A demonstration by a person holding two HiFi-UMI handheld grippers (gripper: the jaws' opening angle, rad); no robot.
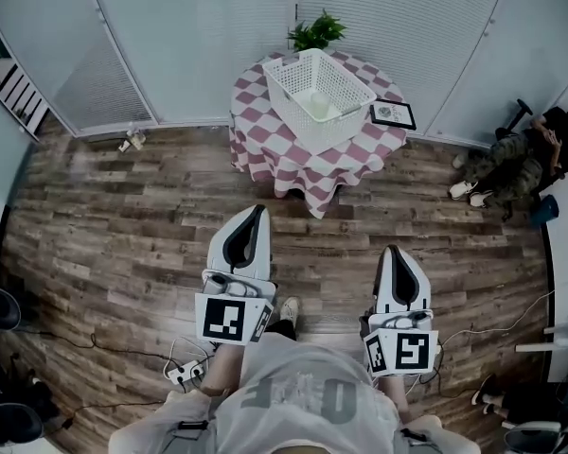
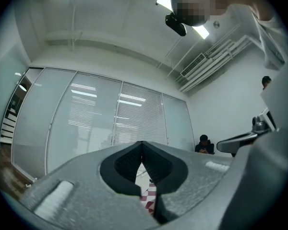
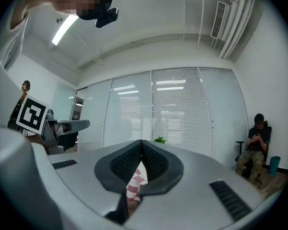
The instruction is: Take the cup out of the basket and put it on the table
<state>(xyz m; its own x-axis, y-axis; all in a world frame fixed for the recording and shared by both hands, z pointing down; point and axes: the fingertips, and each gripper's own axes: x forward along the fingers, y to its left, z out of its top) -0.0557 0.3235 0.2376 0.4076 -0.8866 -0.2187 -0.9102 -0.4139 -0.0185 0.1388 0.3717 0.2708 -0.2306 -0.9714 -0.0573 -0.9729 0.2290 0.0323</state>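
A white openwork basket [image 1: 348, 91] stands on a round table with a red-and-white checked cloth [image 1: 265, 145] at the far middle of the head view. A pale cup [image 1: 319, 105] shows inside the basket. My left gripper [image 1: 254, 212] and right gripper [image 1: 395, 251] hover over the wooden floor close to the person's body, well short of the table. Both are shut with nothing between their jaws. In the left gripper view the left gripper [image 2: 143, 146] points up at the glass wall, and in the right gripper view the right gripper [image 3: 141, 143] does the same; a sliver of the cloth [image 3: 133, 188] shows below the jaws.
A framed picture [image 1: 393, 113] lies on the table right of the basket, and a green plant [image 1: 317, 32] stands behind. A person sits on a chair [image 1: 521, 155] at the right wall. A power strip with cables [image 1: 184, 373] lies on the floor at left.
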